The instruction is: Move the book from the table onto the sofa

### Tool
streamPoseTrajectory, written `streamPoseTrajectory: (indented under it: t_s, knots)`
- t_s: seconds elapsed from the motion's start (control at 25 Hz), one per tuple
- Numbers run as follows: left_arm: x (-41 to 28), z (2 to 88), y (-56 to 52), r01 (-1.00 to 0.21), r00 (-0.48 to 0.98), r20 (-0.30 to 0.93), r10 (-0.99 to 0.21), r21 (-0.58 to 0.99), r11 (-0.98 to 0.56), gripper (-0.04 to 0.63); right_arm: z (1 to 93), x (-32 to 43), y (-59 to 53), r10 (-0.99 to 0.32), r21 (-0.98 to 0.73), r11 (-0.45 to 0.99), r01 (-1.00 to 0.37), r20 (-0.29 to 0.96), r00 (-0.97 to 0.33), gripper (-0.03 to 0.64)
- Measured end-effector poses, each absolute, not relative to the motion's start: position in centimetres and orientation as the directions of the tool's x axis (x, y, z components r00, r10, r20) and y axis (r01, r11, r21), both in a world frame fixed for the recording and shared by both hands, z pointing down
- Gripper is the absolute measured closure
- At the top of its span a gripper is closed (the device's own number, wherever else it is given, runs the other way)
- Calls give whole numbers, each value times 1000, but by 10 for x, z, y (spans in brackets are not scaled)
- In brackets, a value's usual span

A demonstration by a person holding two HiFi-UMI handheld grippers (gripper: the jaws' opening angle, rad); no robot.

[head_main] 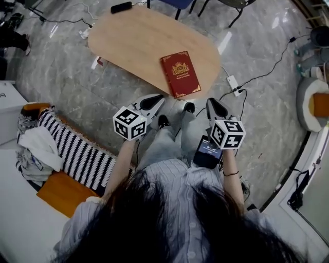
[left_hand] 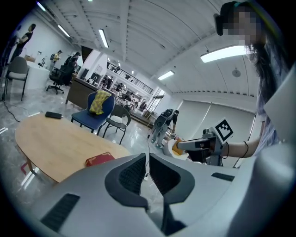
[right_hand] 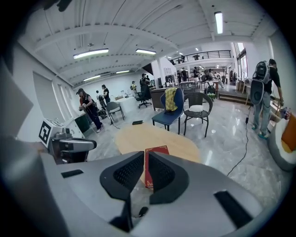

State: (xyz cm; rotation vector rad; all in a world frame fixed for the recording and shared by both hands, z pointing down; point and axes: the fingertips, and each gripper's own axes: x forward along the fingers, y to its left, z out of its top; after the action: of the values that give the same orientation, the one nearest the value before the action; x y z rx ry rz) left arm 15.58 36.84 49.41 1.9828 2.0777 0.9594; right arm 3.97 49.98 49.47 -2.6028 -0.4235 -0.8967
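A red book (head_main: 180, 73) with a gold crest lies flat near the front right edge of the oval wooden table (head_main: 139, 41). Both grippers hover short of that edge, above the person's knees, apart from the book. My left gripper (head_main: 157, 98) is shut and empty, with the book (left_hand: 98, 159) off to its left in the left gripper view. My right gripper (head_main: 213, 102) is also shut and empty; in the right gripper view the book (right_hand: 157, 150) lies straight ahead beyond the jaws. The white sofa (head_main: 15, 226) is at the lower left.
A striped blanket (head_main: 77, 151), an orange cushion (head_main: 61, 192) and bundled clothes (head_main: 36, 149) lie on the sofa. A black device (head_main: 121, 7) rests at the table's far end. Cables and a power strip (head_main: 234, 85) cross the floor. A blue chair (left_hand: 97, 109) stands behind the table.
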Motion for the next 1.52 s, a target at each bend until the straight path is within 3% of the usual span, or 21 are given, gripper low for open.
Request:
streamPoseTrajectory:
  t_s: [0.36,0.8,1.0,1.16,1.32,1.52]
  knots:
    - [162,533,391,844,-133,396,908,526,-106,581,524,64,538,106,-232,-915,331,654,749,575]
    - [197,604,432,709,25,479,878,610,-353,581,624,116,597,-94,-280,-942,185,749,656,574]
    - [199,652,444,665,8,557,830,617,-421,576,673,141,609,-211,-348,-931,115,766,607,574]
    - [202,692,452,619,-10,603,798,630,-469,521,716,156,618,-290,-409,-908,97,777,559,569]
    - [209,724,459,543,13,609,793,662,-517,450,762,165,624,-360,-452,-888,78,791,494,481]
    - [209,774,460,488,-10,657,754,661,-570,407,808,167,624,-419,-517,-849,111,786,455,439]
